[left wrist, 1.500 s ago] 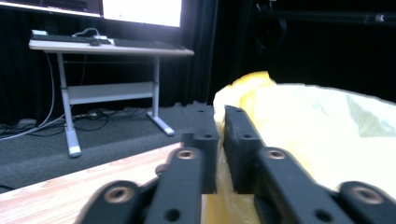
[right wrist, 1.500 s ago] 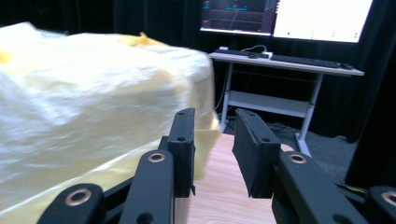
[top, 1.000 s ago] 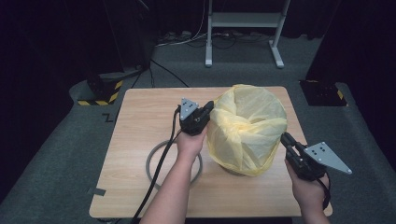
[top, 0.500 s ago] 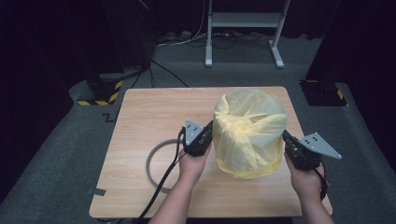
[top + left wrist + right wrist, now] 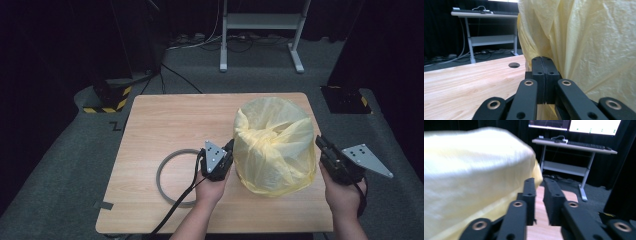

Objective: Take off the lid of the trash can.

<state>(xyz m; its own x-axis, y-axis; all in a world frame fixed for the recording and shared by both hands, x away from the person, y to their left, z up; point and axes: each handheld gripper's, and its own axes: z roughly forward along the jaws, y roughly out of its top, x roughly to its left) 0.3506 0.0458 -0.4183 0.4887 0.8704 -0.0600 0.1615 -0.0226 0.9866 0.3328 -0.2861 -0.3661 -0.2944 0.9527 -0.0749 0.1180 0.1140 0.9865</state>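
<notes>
Since the earlier frames the left gripper (image 5: 227, 152) has dropped from the upper side of the yellow bag (image 5: 275, 145) toward the lower middle of the high view, and the bag has come with it, nearer the bottom edge of the table (image 5: 165, 120); the right gripper (image 5: 324, 146) has closed in on the bag's right flank.

At the left of the high view a grey ring (image 5: 172, 176) lies flat on the wood, apart from the bag, with the left gripper's cable crossing it. Just right of the ring, the left gripper sits against the bag's left side. In the left gripper view its jaws (image 5: 543, 66) are pressed together with no gap; the yellow film (image 5: 584, 45) rises right behind and beside them, so a fold is probably pinched there, though the film between the pads is not plainly visible. Held low on the side like this, the grip would let the hand drag or steady the bag rather than lift it.

The bag stands in the lower right-centre of the frame, plump, its top gathered.

At the far right, the right gripper's jaws (image 5: 539, 195) stand narrowly parted, empty, just beside the bag (image 5: 474, 165), seemingly placed to brace or catch that flank
</notes>
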